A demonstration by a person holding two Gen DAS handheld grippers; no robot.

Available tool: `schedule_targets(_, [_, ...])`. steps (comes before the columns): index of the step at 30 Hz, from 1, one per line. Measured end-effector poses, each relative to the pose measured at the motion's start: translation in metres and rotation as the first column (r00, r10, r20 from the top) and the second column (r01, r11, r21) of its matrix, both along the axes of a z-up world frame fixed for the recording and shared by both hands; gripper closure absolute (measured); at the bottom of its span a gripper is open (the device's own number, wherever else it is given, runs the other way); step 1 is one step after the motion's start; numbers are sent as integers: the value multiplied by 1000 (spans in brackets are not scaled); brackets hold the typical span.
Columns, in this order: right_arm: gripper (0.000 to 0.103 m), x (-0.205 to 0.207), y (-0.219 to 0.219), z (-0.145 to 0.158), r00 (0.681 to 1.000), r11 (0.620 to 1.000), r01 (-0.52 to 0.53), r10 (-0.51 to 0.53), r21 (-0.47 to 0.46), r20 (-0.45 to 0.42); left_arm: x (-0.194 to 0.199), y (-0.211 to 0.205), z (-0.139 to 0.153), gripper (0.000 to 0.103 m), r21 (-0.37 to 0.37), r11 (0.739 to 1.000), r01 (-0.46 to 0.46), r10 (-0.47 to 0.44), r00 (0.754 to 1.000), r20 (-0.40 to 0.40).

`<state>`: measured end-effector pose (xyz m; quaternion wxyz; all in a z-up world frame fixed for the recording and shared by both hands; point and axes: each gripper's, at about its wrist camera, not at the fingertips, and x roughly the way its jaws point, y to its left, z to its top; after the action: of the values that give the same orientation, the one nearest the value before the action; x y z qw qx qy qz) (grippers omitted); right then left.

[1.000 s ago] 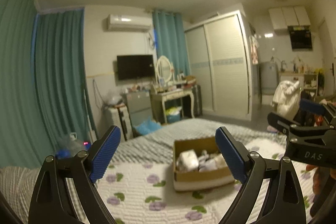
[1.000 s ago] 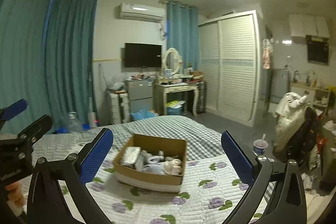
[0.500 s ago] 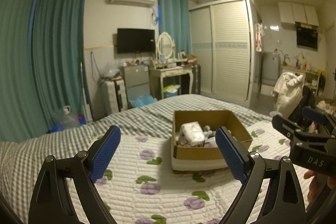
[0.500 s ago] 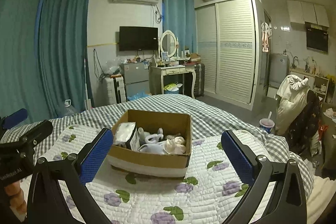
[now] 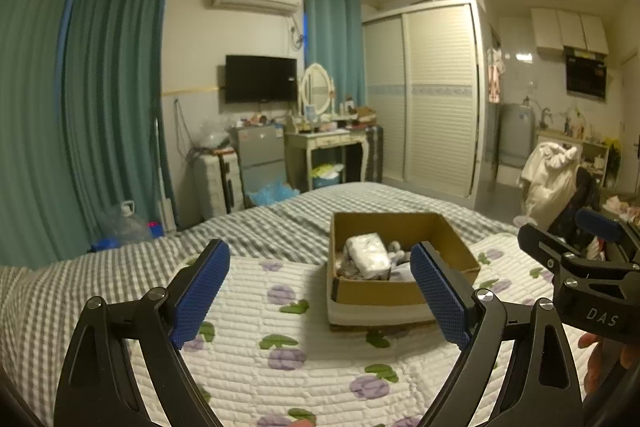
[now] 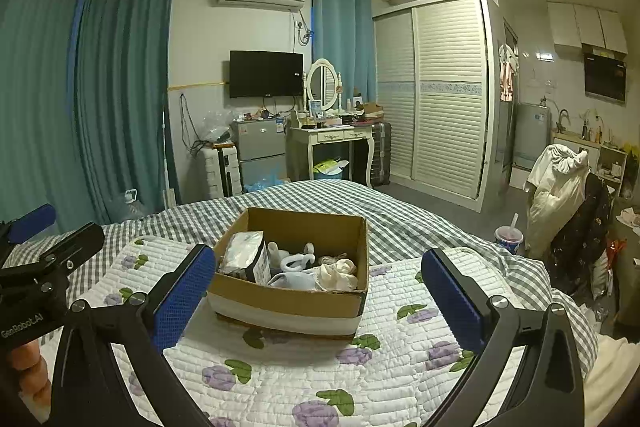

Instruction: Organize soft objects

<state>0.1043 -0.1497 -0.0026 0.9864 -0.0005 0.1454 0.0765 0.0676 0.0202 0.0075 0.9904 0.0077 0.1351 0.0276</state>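
An open cardboard box [image 6: 280,301] stands on the quilted flower-print bedspread [image 6: 384,371]. It holds a white plastic-wrapped pack [image 6: 244,259], a white soft toy [image 6: 294,263] and cream cloth items [image 6: 338,273]. The box also shows in the left wrist view [image 5: 376,297], with the pack [image 5: 368,251] in it. My left gripper [image 5: 320,297] is open and empty, short of the box and to its left. My right gripper [image 6: 320,301] is open and empty, with the box seen between its fingers.
A grey checked blanket [image 6: 400,215] covers the far part of the bed. Beyond stand a dressing table [image 6: 332,139], a small fridge [image 6: 260,147], a wardrobe [image 6: 440,91], and a chair with a white coat [image 6: 560,179]. A drink cup [image 6: 508,237] stands at the bed's right.
Both views have tilted down and come closer to the bed, so the box sits higher and larger in view. Both grippers stay open.
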Motion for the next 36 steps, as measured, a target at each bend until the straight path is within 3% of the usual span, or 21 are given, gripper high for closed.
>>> schedule_targets(36, [0,0,10,1,1000,1000,-7,7,14,-12,2,1,-3,10,9,1000,3,-3,1000,5])
